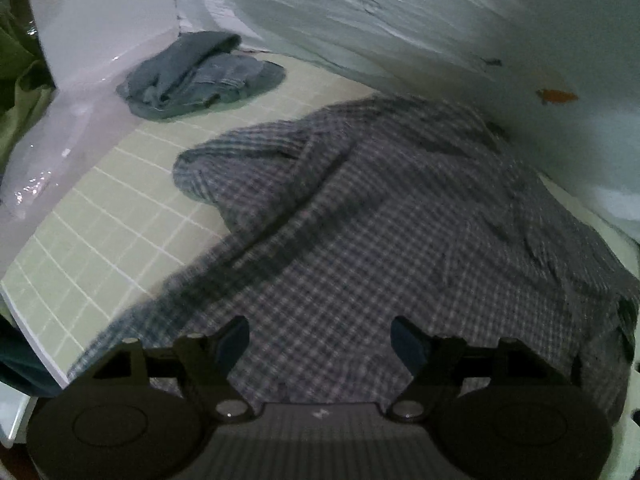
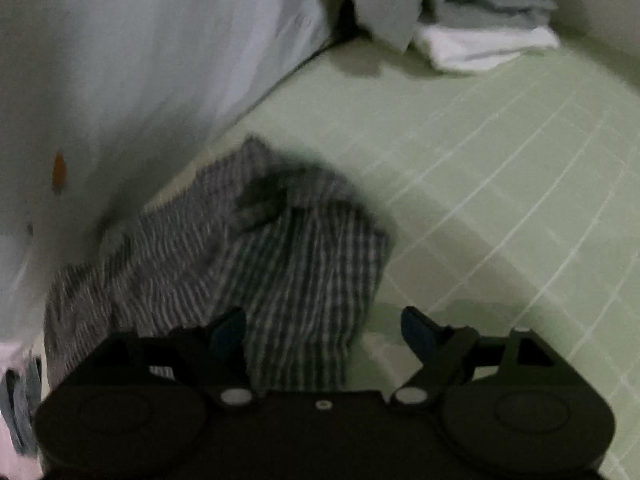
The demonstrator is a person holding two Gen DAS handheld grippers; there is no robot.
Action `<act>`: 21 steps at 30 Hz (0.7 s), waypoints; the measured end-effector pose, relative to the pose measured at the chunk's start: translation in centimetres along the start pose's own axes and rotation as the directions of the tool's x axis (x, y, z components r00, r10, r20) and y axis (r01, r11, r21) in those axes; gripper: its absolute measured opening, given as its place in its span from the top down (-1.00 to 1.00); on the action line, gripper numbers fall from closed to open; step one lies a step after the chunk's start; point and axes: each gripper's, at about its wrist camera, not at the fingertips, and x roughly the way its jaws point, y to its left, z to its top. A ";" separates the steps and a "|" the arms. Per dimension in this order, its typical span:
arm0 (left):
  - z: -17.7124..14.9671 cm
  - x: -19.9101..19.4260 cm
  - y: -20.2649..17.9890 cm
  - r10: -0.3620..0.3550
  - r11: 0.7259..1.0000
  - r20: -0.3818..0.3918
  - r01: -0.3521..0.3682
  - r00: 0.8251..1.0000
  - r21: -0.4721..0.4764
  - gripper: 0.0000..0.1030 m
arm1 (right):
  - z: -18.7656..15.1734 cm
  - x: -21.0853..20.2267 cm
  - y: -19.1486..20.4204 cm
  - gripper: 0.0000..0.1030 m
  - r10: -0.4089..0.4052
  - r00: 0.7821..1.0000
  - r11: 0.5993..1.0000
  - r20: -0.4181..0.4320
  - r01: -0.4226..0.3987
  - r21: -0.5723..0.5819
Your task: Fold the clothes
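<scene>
Right now the checked shirt (image 1: 400,216) lies rumpled and unfolded on the green gridded mat (image 1: 104,216), bunched against the pale wall (image 1: 400,12). I judge the step in hand is taking hold of it to spread it flat before any fold. My left claw (image 1: 320,340) hovers wide over the shirt's near part, gripping nothing. My right claw (image 2: 324,332) is also wide and empty, one finger over the shirt's corner and the other over bare mat. To do this well, I would pinch two separate edges, single layer only, then draw them apart away from the wall so the cloth lies smooth. Motion blur hides the seams, so I cannot tell collar from hem. Beyond, a crumpled blue garment (image 1: 200,76) sits in the corner, and folded laundry (image 2: 480,20) is stacked well apart.
</scene>
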 end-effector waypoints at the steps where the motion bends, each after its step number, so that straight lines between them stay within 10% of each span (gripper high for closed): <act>1: 0.3 0.1 0.3 0.000 1.000 0.001 0.000 1.000 -0.002 -0.53 | 0.2 -0.5 -0.2 -0.66 -0.012 1.000 1.000 0.024 0.011 0.016; 14: 2.1 0.7 2.7 -0.041 0.998 -0.014 0.042 0.999 0.047 -0.54 | -4.6 3.7 4.9 -0.09 -0.102 0.986 0.983 -0.128 0.081 -0.162; 21: 1.2 0.1 4.8 -0.023 0.999 -0.016 0.023 1.000 -0.027 -0.54 | -4.1 3.5 4.5 0.93 -0.164 0.980 0.943 -0.110 0.124 -0.307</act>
